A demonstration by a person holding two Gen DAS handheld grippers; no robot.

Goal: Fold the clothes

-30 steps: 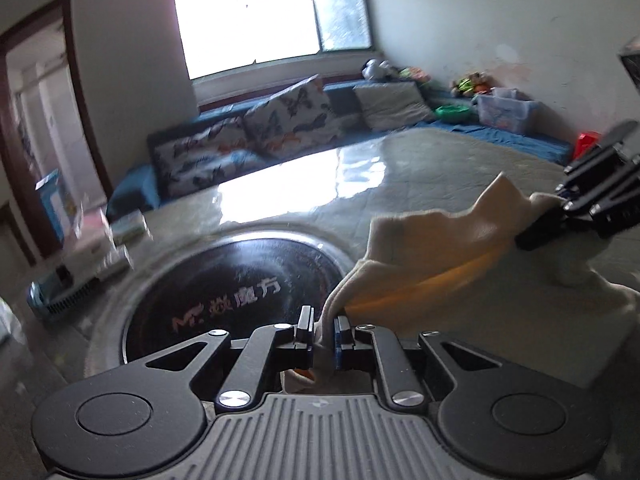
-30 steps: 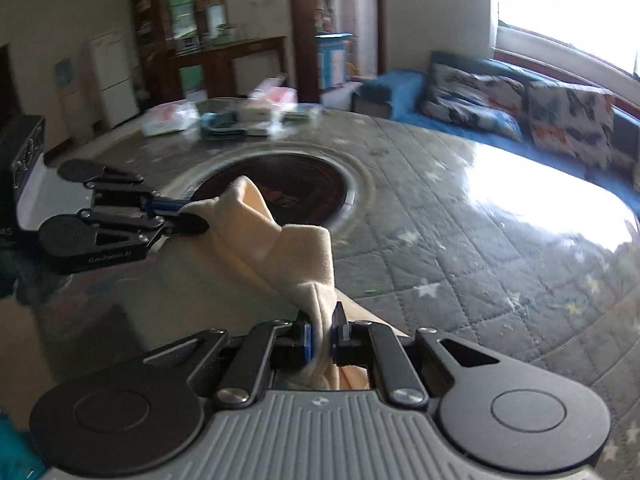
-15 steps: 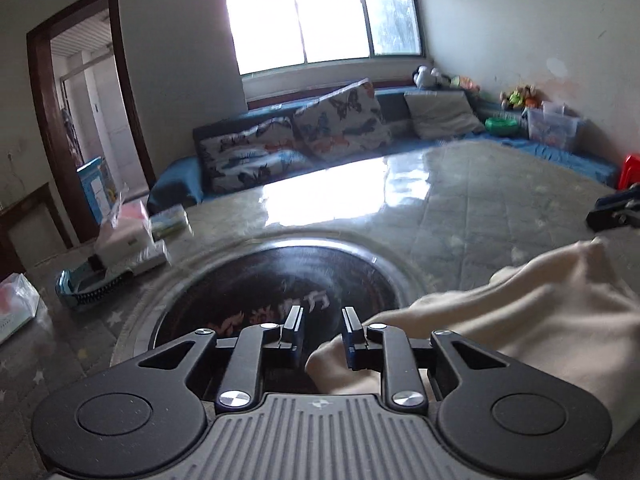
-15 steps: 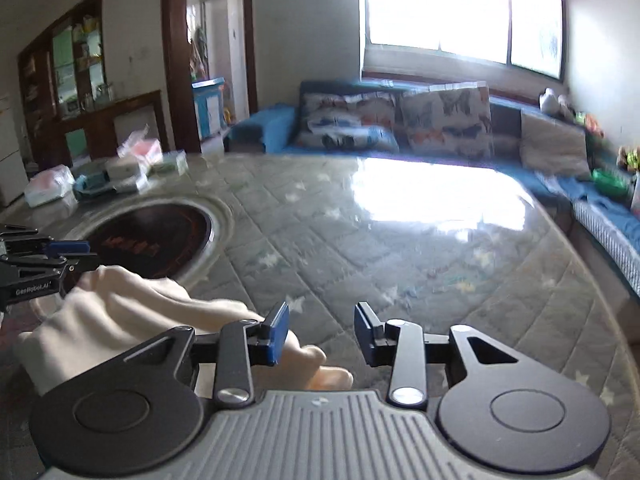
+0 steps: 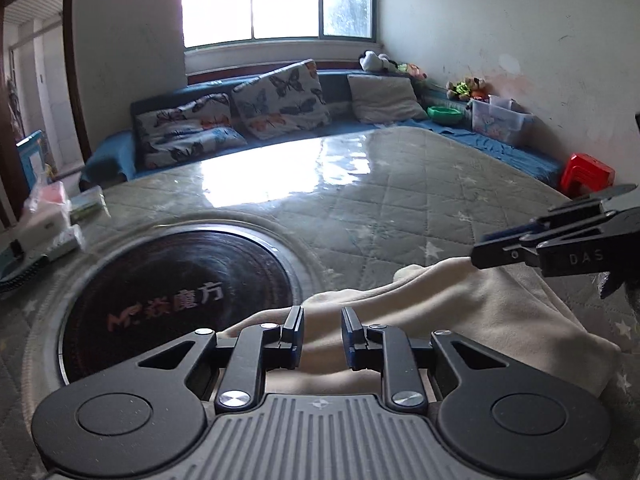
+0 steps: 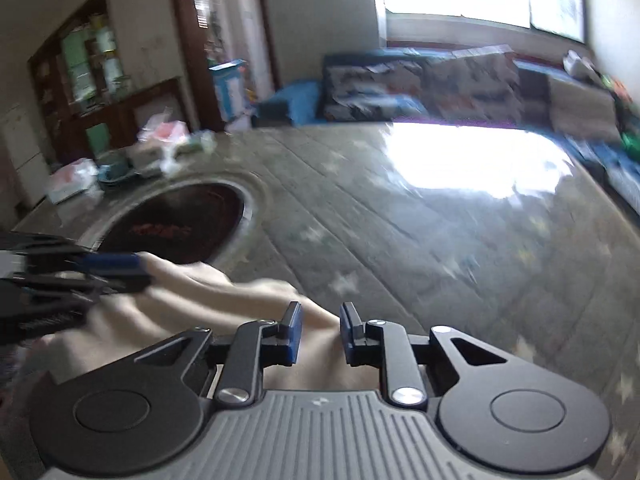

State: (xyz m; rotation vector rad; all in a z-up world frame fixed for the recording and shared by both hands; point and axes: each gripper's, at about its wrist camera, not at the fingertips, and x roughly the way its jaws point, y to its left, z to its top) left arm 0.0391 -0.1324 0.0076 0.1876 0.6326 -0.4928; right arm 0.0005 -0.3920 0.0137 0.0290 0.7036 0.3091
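**Both grippers parted over the cream garment**

At the far left of the left wrist view, a heap of tissue packs and boxes (image 5: 52, 224) sits on the quilted table cover (image 5: 400, 208). Next comes the round dark inset plate (image 5: 176, 296) with printed characters on it. The left gripper (image 5: 321, 334) hangs just past the plate's near edge. Its jaws stand apart, having just been opening, with the cream garment (image 5: 460, 312) lying below the gap and neither pad pressing on it. The cloth stretches rightward across the table, bunched in soft folds. At the right edge the right gripper (image 5: 504, 246) reaches in above the cloth's far end.

In the right wrist view, which is motion-blurred, the left gripper (image 6: 120, 268) is a smear at the left over the cloth (image 6: 200, 304). The right gripper (image 6: 320, 330) has its 2 jaws apart, having just been closing, the cloth beneath them and not clamped.
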